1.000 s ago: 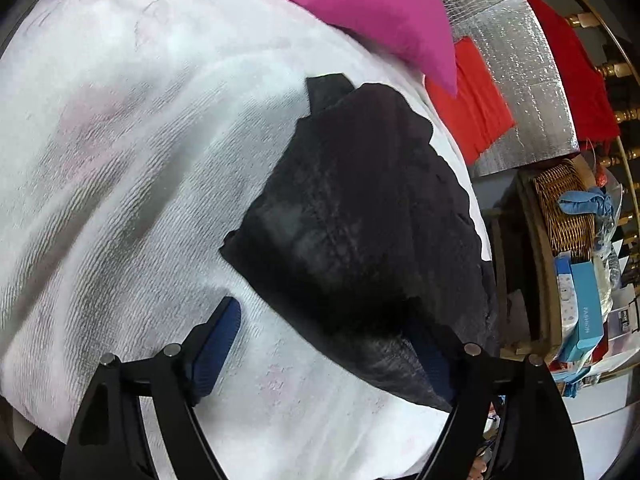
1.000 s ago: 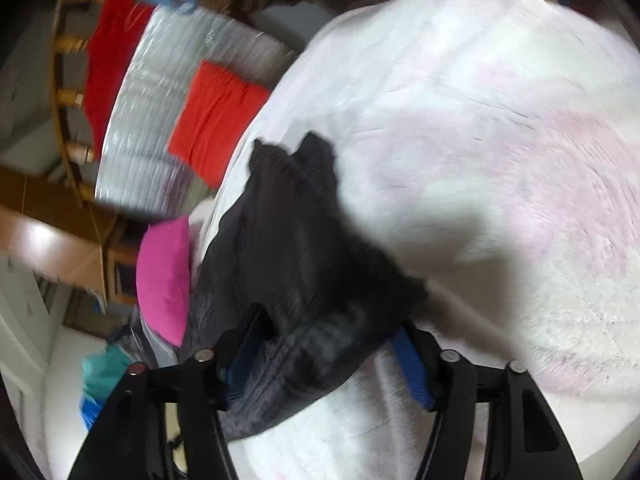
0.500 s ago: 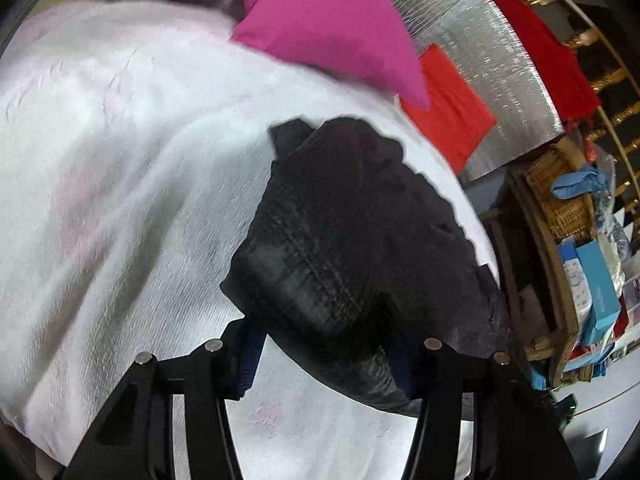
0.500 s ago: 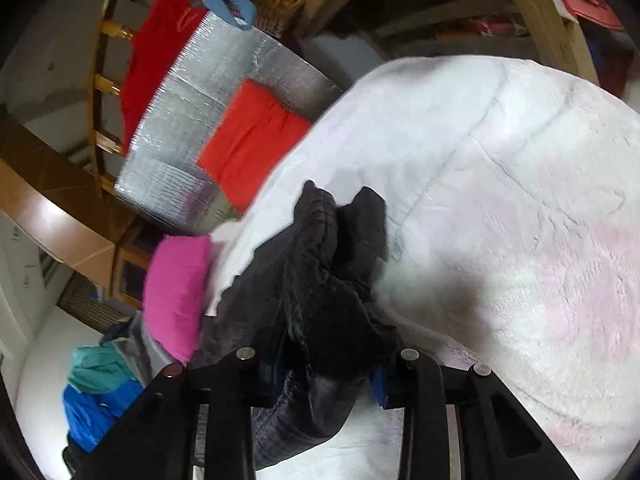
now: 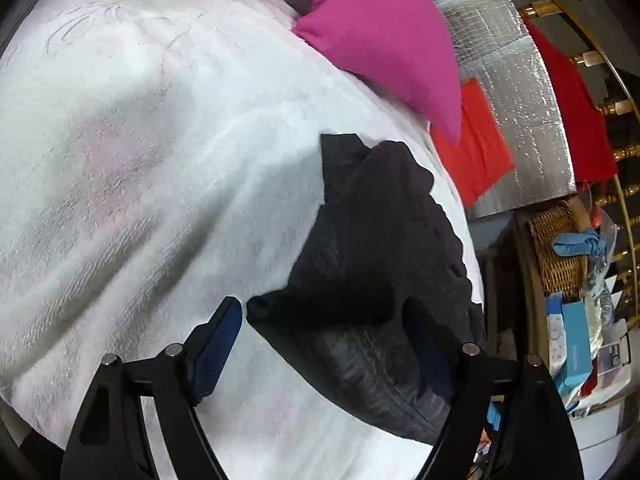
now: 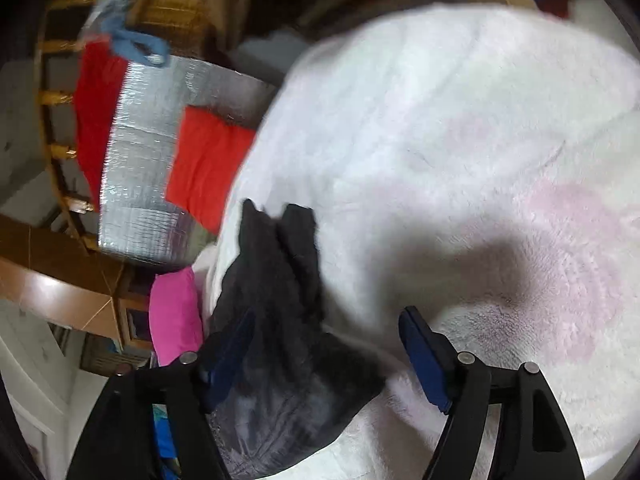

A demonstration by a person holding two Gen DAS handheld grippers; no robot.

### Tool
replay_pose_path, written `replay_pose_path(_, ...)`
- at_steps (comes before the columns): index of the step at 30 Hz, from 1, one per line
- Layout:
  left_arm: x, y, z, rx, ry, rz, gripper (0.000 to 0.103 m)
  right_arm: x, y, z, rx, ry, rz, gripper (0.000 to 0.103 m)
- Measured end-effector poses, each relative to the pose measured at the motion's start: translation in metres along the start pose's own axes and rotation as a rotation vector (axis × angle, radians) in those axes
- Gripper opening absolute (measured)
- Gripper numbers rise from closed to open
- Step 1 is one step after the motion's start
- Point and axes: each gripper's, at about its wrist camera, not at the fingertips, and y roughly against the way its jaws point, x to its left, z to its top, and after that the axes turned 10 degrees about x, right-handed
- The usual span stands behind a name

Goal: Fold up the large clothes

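While your jaws on both grippers are opening, unclamped, the dark garment [image 5: 372, 264] lies bunched and creased between them on the white blanket [image 5: 160, 168].

You are in a lived-in home, most likely a bedroom. A fluffy white blanket with faint pink patches [image 5: 168, 184] covers the broad soft surface in front of you, and a bright magenta cushion [image 5: 384, 40] lies at its far edge. Beside it a quilted silver foil mat [image 5: 516, 92] carries a folded orange-red cloth [image 5: 476, 148], and a red cloth [image 5: 568, 108] hangs on turned wooden railings [image 5: 616, 108]. A woven wicker basket [image 5: 556, 248] sits among stacked cardboard boxes [image 5: 572, 344] and household clutter. Brown floor tiles [image 6: 52, 288] show below.
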Motion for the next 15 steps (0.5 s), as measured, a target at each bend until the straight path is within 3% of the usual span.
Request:
replay_pose_path(4, -0.008, -0.014, 0.002, 0.033, -0.037, 0.000, 0.081, 0.003, -0.008, -0.001, 0.007, 0.021, 0.045, 0.076)
replay_pose_path(6, -0.018, -0.013, 0.003, 0.007, -0.080, 0.010, 0.074, 0.017, -0.019, -0.002, 0.057, 0.071, 0.032, 0.061)
replay_pose_path(7, -0.022, -0.013, 0.005, -0.003, -0.098, 0.011, 0.066, 0.027, -0.023, -0.003, 0.057, 0.109, -0.026, 0.058)
replay_pose_path(9, -0.031, -0.013, 0.008, -0.024, -0.135, 0.018, 0.057, 0.047, -0.021, -0.004, 0.050, 0.201, -0.073, 0.034)
replay_pose_path(12, -0.040, -0.007, 0.009, -0.055, -0.174, -0.021, 0.052, 0.072, -0.006, -0.007, -0.018, 0.277, -0.054, 0.019)
replay_pose_path(15, -0.054, -0.004, 0.008, -0.089, -0.239, -0.006, 0.052, 0.086, 0.002, -0.015, -0.088, 0.333, -0.049, 0.019)
